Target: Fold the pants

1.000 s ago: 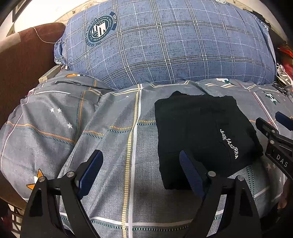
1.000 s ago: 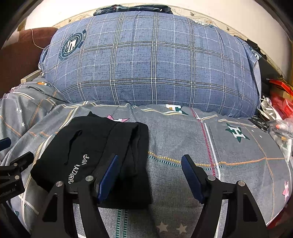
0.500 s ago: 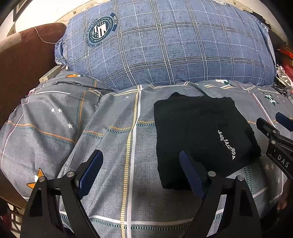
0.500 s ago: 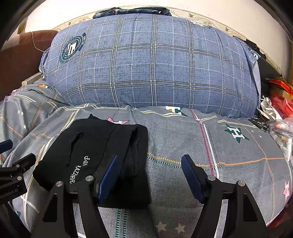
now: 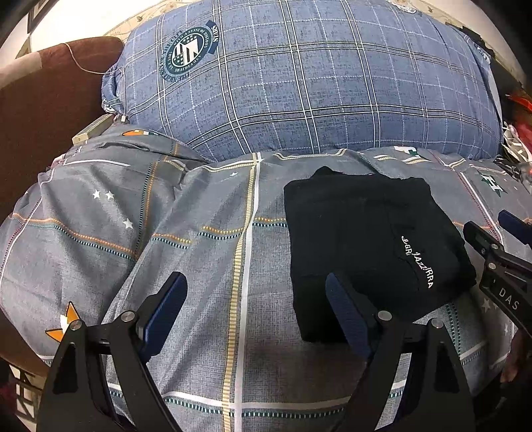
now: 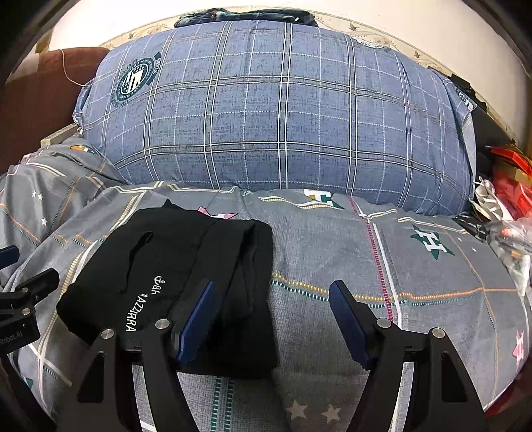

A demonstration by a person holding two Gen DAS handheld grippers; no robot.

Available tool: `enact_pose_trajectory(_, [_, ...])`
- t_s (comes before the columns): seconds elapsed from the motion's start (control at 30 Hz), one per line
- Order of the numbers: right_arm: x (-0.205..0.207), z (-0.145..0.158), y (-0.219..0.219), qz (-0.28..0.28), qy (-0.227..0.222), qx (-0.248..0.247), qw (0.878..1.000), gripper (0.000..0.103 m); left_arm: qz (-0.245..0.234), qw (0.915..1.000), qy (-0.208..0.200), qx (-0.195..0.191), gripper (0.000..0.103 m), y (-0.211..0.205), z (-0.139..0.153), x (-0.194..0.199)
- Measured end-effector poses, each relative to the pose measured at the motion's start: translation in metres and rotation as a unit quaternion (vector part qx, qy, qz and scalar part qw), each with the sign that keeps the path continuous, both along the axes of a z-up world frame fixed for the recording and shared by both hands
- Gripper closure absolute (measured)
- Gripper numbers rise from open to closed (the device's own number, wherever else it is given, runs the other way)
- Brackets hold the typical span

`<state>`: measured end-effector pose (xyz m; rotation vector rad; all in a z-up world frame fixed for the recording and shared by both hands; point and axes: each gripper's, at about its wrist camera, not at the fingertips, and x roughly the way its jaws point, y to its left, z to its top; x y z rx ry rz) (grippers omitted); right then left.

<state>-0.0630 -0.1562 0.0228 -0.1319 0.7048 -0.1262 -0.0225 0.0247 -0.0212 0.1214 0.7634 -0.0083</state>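
Black pants [image 5: 365, 246] with white lettering lie folded into a compact rectangle on the grey patterned bed cover [image 5: 199, 252]. They also show in the right wrist view [image 6: 186, 275]. My left gripper [image 5: 256, 309] is open and empty, just in front of the pants' left near corner. My right gripper [image 6: 272, 312] is open and empty, in front of the pants' right edge. Each gripper's tip shows at the edge of the other's view.
A large blue plaid pillow [image 6: 279, 113] fills the back of the bed. A brown headboard or chair [image 5: 40, 106] stands at the left. Red items and plastic bags [image 6: 508, 212] clutter the right edge. Dark clothing [image 6: 246, 15] lies atop the pillow.
Both grippers have drawn back slightly from the folded pants, so the pants sit a little farther away. The pants lie unmoved and both grippers stay open.
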Motion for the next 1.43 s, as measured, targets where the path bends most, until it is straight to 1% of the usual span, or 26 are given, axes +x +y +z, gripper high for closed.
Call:
enact_pose_trajectory(0.3, [0.002, -0.004, 0.005, 0.001, 0.004, -0.008, 1.0, 0.031, -0.003, 1.0, 0.003, -0.007, 0.017, 0.003, -0.004, 0.005])
enact_pose_trajectory(0.8, [0.009, -0.007, 0.013, 0.011, 0.005, -0.014, 1.0, 0.031, -0.033, 0.9988, 0.009, -0.035, 0.017, 0.002, -0.007, 0.022])
enact_pose_trajectory(1.13, [0.012, -0.009, 0.02, 0.017, 0.006, -0.018, 1.0, 0.031, -0.034, 0.9984, 0.013, -0.045, 0.017, 0.002, -0.012, 0.025])
enact_pose_trajectory(1.33, [0.013, -0.01, 0.022, 0.018, 0.007, -0.017, 1.0, 0.031, -0.042, 0.9963, 0.012, -0.074, 0.017, 0.002, -0.01, 0.024])
enact_pose_trajectory(1.43, [0.013, -0.01, 0.022, 0.016, 0.004, -0.024, 1.0, 0.031, -0.05, 0.9967, 0.007, -0.064, 0.017, -0.002, -0.008, 0.02])
